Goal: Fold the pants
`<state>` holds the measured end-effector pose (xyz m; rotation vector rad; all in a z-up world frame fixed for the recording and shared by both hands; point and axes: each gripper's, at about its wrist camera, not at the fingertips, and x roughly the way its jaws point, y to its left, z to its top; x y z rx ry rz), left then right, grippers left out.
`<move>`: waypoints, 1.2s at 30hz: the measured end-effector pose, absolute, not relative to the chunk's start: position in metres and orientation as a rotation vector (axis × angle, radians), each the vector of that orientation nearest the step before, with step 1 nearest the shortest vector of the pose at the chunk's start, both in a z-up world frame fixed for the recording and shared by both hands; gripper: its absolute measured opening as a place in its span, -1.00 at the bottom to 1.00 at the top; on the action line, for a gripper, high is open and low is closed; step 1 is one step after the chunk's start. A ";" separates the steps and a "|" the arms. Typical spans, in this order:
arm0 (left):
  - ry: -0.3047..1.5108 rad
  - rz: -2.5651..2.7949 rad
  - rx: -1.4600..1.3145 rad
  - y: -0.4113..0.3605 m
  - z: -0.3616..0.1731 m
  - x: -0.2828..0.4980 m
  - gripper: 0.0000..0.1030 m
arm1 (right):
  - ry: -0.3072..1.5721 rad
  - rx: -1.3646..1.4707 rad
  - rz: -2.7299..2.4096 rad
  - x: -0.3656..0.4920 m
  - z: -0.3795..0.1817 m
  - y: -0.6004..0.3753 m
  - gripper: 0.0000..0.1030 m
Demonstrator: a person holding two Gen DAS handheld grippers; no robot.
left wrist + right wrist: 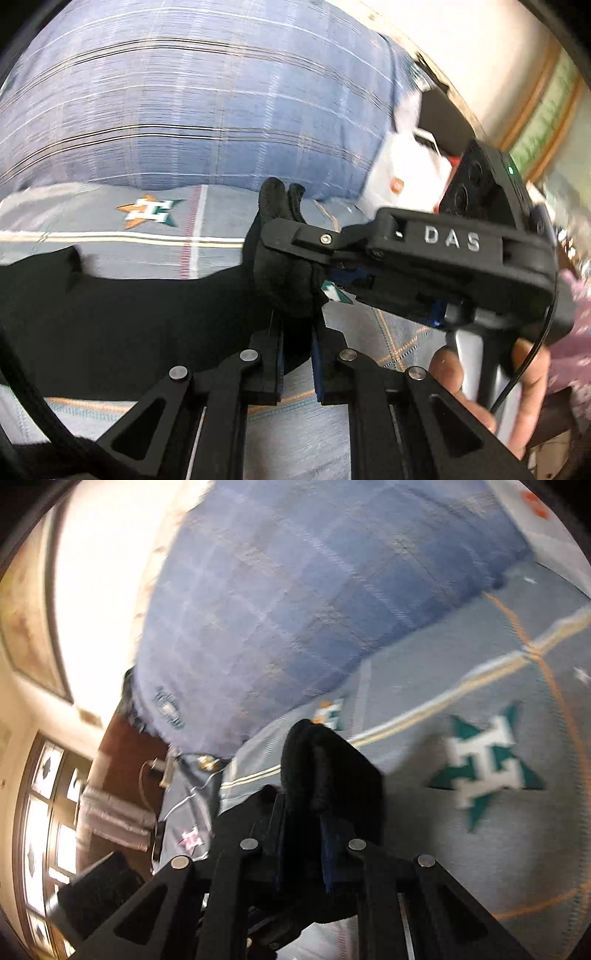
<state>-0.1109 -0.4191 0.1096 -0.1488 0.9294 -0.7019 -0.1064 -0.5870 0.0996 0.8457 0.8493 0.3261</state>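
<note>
Surface: I am working over a bed [110,254] covered in a grey-blue bedsheet [424,686] with thin cream and orange lines and star-shaped green, white and orange logos [487,768].
Bedding: a plump blue plaid pillow or rolled blanket [184,92] lies along the far edge of the bed; its weave looks soft, crossed by pale and dark stripes.
Room: in my right wrist view I see a bright cream wall [96,590], a framed picture [29,627] and a paned window or door [48,812], all blurred.
Pants: the black pants [110,314] are matte, soft cloth; one part sprawls flat across the near side of the bed, and a bunched edge is lifted clear of the sheet.
Left gripper: my left gripper [297,354] is clamped on a fold of the pants.
Right gripper: my right gripper [304,838], black plastic with blue pads, pinches a thick wad of the same cloth; a hand [517,387] holds its handle.
</note>
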 end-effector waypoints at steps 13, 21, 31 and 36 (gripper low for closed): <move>1.006 -0.606 -0.274 -0.301 0.086 -0.063 -0.76 | 0.902 0.711 0.491 -0.046 0.093 -0.460 -0.68; 1.253 -0.399 -0.390 -0.257 0.022 -0.034 -0.64 | 1.047 0.698 0.477 -0.015 0.036 -0.410 -0.67; 1.162 -0.364 -0.330 -0.260 0.040 -0.038 0.10 | 0.941 0.621 0.378 -0.049 0.081 -0.442 0.72; 1.183 -0.339 -0.292 -0.263 0.024 -0.031 -0.50 | 0.915 0.662 0.169 -0.066 0.086 -0.485 0.78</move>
